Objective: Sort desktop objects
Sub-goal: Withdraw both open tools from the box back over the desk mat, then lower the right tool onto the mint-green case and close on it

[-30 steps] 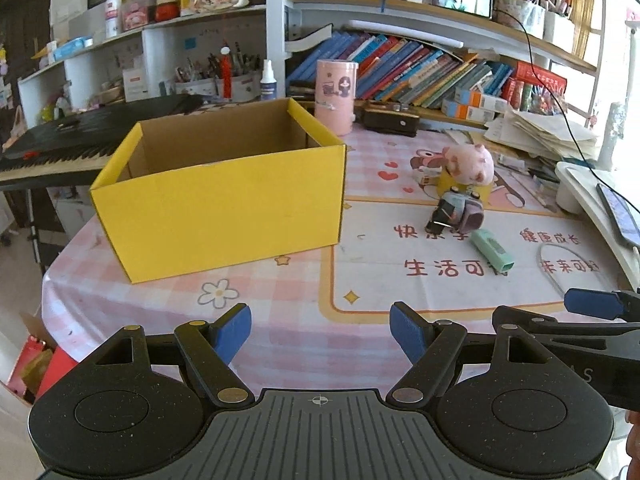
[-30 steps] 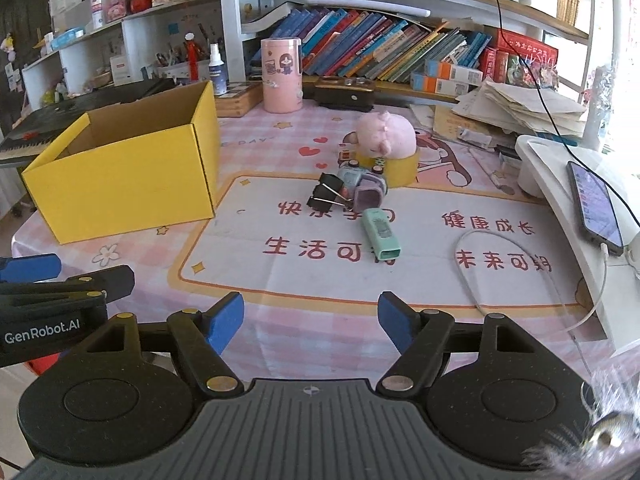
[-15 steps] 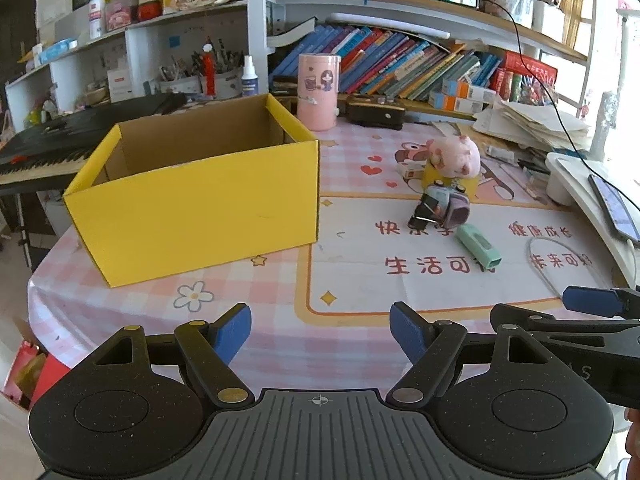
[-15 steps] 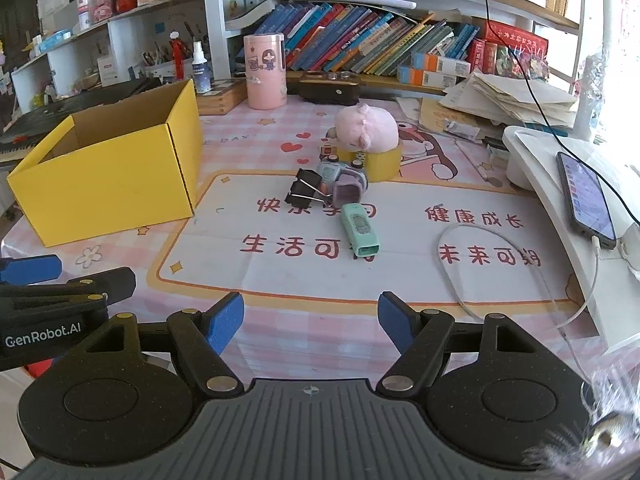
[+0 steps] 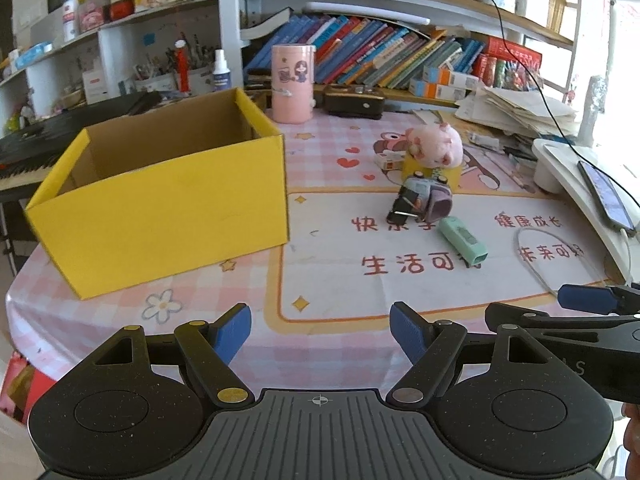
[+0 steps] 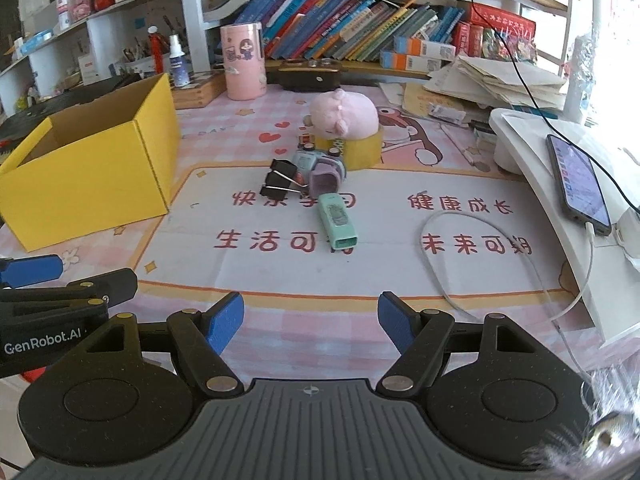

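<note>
An open yellow cardboard box (image 5: 160,208) (image 6: 92,168) stands on the left of the table. Right of it lies a small cluster: black binder clips (image 6: 280,184) (image 5: 402,210), a grey-purple toy (image 6: 320,170) (image 5: 430,196), and a mint green stapler-like block (image 6: 337,220) (image 5: 462,240). A pink plush pig (image 6: 344,116) (image 5: 434,146) sits on a yellow tape roll (image 6: 362,150) behind them. My left gripper (image 5: 320,330) is open and empty near the table's front edge. My right gripper (image 6: 311,320) is open and empty beside it, further right.
A white cable (image 6: 444,264) loops on the mat at right. A phone (image 6: 578,184) lies on a white stand at the far right. A pink cylinder (image 6: 243,62), a black case (image 6: 310,74), books and papers line the back. A keyboard (image 5: 60,132) sits far left.
Both grippers have shifted slightly; the box and the cluster now appear a little further left and nearer. Nothing on the table has moved, and both grippers stay open.
</note>
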`<state>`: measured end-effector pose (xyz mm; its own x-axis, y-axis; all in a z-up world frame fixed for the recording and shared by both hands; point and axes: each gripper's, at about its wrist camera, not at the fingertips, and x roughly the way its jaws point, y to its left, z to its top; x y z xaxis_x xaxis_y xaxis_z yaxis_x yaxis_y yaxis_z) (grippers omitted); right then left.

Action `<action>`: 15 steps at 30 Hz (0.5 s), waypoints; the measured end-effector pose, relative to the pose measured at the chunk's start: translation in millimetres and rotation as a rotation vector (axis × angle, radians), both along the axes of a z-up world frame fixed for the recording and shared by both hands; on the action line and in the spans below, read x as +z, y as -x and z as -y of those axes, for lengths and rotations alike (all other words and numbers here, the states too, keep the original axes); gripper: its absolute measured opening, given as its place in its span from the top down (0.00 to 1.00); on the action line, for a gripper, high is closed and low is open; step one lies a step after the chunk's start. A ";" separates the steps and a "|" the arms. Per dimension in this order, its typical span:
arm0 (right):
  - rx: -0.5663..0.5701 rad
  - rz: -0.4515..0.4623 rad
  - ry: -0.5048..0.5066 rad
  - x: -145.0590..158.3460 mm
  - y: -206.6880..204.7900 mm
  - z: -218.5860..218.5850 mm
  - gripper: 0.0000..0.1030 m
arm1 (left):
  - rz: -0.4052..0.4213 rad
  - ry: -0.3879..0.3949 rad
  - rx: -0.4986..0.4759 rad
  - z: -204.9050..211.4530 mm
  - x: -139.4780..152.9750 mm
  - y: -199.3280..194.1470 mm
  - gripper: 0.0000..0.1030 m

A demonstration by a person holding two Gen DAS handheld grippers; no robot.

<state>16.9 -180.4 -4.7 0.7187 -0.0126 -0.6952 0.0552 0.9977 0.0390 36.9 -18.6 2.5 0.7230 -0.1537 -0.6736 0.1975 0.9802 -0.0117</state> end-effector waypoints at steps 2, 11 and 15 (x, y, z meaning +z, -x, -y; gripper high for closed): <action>-0.007 0.002 0.000 0.8 -4.8 3.4 0.30 | 0.006 -0.001 -0.012 4.1 0.9 -5.8 0.24; -0.041 -0.021 -0.003 -2.8 -34.9 23.5 0.34 | -0.006 -0.014 -0.077 29.0 -3.0 -34.1 0.24; -0.038 -0.045 -0.001 -7.2 -50.7 31.3 0.35 | -0.018 -0.015 -0.081 37.7 -6.1 -47.2 0.24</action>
<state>67.5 -211.7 -12.0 0.6856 -0.0389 -0.7270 0.0948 0.9948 0.0362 84.1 -56.3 -3.6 0.6963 -0.2007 -0.6891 0.2755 0.9613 -0.0016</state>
